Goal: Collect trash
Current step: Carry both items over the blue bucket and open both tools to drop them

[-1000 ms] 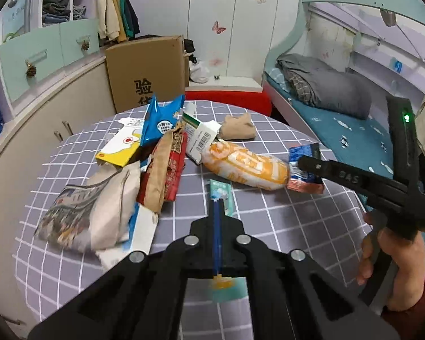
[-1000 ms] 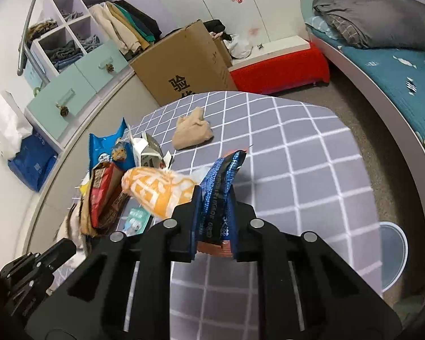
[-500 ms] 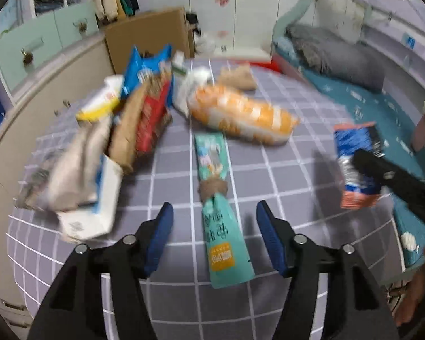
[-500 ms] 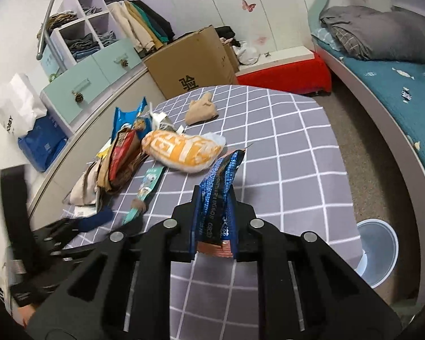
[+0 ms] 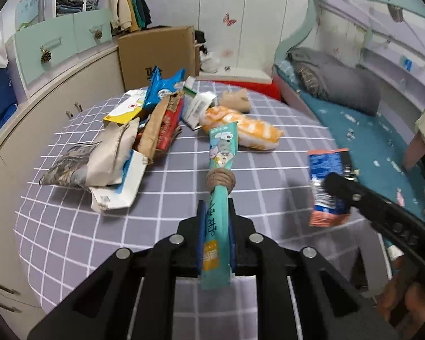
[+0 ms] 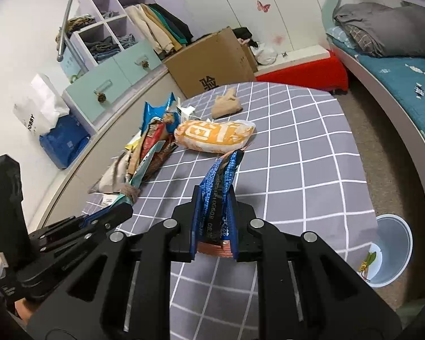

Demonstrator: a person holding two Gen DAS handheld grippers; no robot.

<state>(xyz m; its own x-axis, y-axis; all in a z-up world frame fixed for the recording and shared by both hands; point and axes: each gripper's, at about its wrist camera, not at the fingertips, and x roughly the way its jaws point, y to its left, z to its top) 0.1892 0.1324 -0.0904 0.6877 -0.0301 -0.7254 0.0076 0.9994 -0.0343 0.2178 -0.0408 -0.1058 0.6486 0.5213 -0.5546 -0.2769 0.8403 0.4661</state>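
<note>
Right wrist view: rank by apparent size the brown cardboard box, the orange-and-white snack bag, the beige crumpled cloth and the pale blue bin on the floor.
1. brown cardboard box
2. orange-and-white snack bag
3. pale blue bin, close to the bag in apparent size and nearer the lens, so their order is unsure
4. beige crumpled cloth

Soft, even indoor light, moderately bright, no harsh glare. Faint shadows under the wrappers on the grey checked table (image 5: 283, 130). Strong fisheye bending and black vignette at the corners. Slight motion blur on the blue-and-silver foil packet (image 5: 325, 181) in the left wrist view; right wrist view sharp.
</note>
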